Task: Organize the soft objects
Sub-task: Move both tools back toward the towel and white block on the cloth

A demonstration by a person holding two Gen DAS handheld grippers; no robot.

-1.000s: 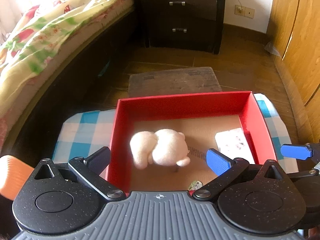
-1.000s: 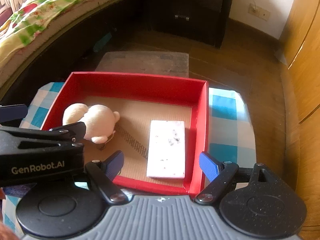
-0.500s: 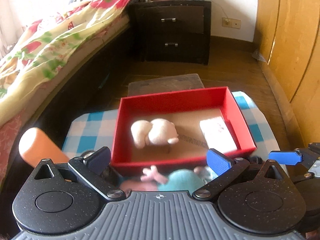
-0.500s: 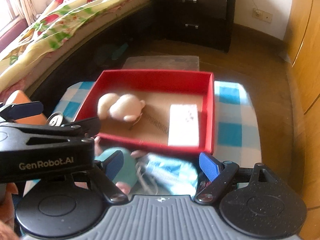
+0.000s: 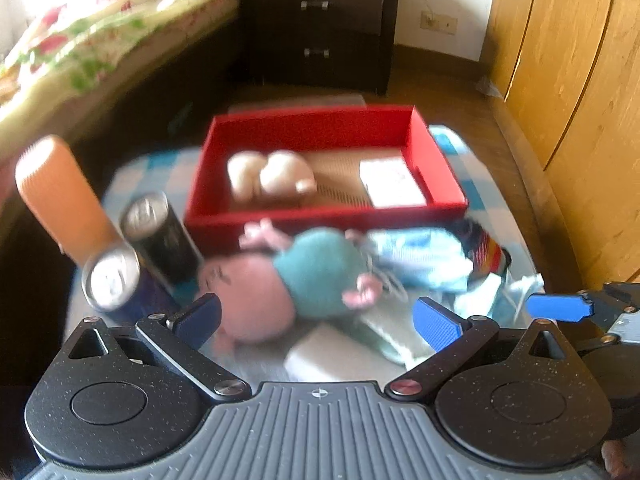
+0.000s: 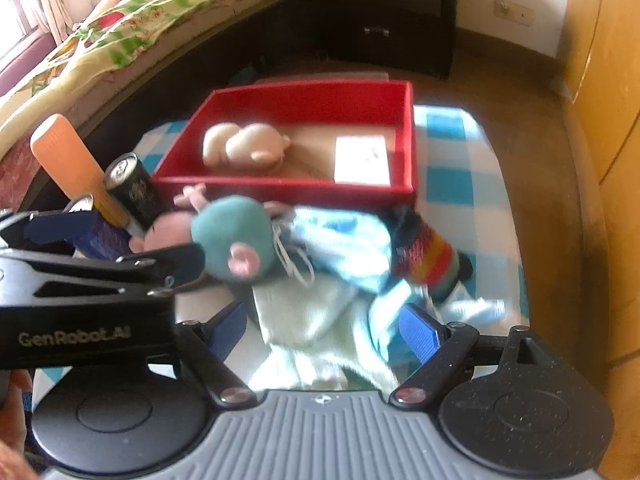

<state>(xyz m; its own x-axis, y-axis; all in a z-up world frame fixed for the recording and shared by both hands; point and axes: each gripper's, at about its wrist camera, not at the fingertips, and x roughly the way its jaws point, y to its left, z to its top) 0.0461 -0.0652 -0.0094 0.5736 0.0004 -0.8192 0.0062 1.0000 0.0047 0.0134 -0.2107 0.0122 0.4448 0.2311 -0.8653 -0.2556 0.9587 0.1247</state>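
The pink and teal stuffed toy lies on the checked cloth just in front of the red box, close against the near wall. By its look it is light and squashy, so it should give under the pads and not slip; the round teal body, the thickest part, seems the best place to take it, since the small pink limbs would likely bend away. It has a pale pink head, a teal middle and little pink paws, though the pictures blur its finer detail.

To the right of the box's near wall, beside the toy, lies a heap of light blue cloth with a striped sock against it, both limp, likely to drape when lifted. A cream plush already sits inside the box at its left, with a white pad at its right.

Left of the box stand two cans and an orange cylinder, which look hard.

The left gripper stands wide apart with nothing between its jaws, hovering over the toy. The right gripper is likewise spread and empty, above the pale green cloth.
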